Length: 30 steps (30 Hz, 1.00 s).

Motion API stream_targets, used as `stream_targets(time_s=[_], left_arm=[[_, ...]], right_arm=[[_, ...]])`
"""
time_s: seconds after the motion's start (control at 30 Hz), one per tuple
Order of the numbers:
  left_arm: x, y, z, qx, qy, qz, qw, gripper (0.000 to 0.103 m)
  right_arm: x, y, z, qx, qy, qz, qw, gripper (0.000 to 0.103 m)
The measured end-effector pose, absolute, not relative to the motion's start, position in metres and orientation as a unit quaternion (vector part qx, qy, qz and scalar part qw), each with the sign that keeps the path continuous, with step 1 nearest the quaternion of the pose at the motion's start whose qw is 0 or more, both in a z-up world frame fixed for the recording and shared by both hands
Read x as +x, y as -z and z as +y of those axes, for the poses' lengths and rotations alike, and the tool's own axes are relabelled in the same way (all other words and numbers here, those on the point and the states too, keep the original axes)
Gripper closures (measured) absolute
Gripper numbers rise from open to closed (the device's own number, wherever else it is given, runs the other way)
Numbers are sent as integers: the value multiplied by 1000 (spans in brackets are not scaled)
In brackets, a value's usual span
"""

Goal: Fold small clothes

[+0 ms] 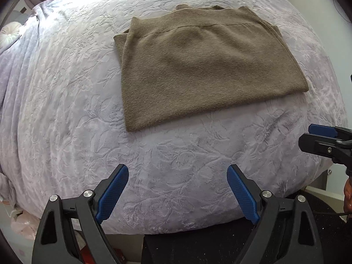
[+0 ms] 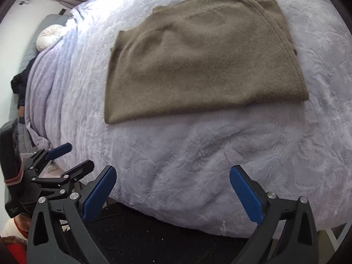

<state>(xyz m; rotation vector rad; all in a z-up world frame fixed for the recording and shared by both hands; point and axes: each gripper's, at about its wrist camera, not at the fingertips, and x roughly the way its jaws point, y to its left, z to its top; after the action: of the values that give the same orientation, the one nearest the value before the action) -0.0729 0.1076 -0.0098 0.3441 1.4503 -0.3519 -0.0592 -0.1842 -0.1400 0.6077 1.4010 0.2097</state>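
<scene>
Item: olive-brown knit sweater point(image 1: 198, 66), folded into a rough rectangle, ribbed band along its far edge, lying flat on a lavender embossed plush bedspread point(image 1: 66, 110).

Position: towards the middle of the bed, set back from the near edge. Its near folded edge runs roughly parallel to that edge, with a strip of bare bedspread between. The left corners sit slightly staggered, a lower layer peeking out at the far left.

Handling, as judged: soft, limp and light; fuzzy knit, not slippery, not fragile. It will sag and unfold if lifted by one point, and layers may slide apart. Best taken at two corners of one edge at once, pinching through all layers. The near left and near right corners look the most reachable. The plush bedspread may get caught up in a low pinch.

Left gripper point(image 1: 177, 193): jaws spread wide, nothing between the blue pads. It hangs above the near edge of the bed, well apart from the sweater, whose near edge lies beyond the fingertips.

Right gripper point(image 2: 173, 194): jaws likewise wide, nothing held. It is also over the near edge, angled towards the sweater, clear of it.

Also present: round white cushion point(image 2: 49, 36) at the far left of the bed.
</scene>
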Motion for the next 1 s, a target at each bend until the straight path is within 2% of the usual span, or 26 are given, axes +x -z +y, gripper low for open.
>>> stream_targets(time_s=[1.0], left_arm=[[-65,31,132,125,131,673,717,11]], right_arm=[[-69,139,-171,255,-58,666,699,0]])
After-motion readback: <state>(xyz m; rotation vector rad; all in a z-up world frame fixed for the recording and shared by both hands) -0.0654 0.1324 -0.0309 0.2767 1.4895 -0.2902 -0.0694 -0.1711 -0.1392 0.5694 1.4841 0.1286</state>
